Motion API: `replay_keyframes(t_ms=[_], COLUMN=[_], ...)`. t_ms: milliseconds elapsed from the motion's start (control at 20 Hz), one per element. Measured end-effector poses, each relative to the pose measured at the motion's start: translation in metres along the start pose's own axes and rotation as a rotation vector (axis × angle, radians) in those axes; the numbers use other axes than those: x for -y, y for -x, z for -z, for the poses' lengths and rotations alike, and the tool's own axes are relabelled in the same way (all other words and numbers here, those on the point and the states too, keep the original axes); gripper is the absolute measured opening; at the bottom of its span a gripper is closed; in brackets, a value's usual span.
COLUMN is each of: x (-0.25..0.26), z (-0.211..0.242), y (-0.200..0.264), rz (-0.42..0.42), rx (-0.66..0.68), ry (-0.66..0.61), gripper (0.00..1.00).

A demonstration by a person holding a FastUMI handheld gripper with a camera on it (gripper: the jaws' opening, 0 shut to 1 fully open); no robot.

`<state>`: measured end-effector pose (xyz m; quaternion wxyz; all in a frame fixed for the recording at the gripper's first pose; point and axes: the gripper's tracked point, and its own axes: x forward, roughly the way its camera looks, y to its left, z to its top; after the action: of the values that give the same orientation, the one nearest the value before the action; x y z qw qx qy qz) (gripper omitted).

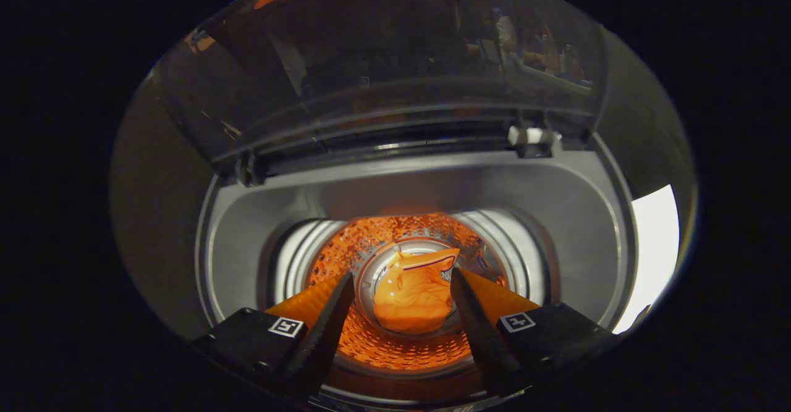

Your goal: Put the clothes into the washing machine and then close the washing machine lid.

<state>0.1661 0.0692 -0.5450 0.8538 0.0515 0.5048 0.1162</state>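
I look straight down into the washing machine's drum (371,344). An orange garment (413,298) lies crumpled at the drum's bottom, beyond my fingers and seen through the gap between them. My gripper (403,279) hangs open over the mouth of the tub, and nothing is held between its fingers. The machine's lid (383,66), dark and see-through, stands raised on its hinges behind the opening.
The grey top ring (556,202) of the machine surrounds the drum mouth. Two hinge fittings (532,140) sit at the lid's base. A bright white patch (655,245) lies outside the machine on the right.
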Motion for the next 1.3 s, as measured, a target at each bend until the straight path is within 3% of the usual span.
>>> replay_keyframes(t_ms=[300, 550, 850, 1300], x=[-0.041, -0.074, -0.097, -0.091], z=[-0.133, -0.239, -0.329, -0.335], y=[0.142, 0.242, 0.210, 0.118], rz=[-0.056, -0.075, -0.025, 0.021], rx=[0.447, 0.649, 0.676, 0.506], ry=[0.009, 0.116, 0.190, 0.156], gripper=[0.98, 0.98, 0.98, 0.99])
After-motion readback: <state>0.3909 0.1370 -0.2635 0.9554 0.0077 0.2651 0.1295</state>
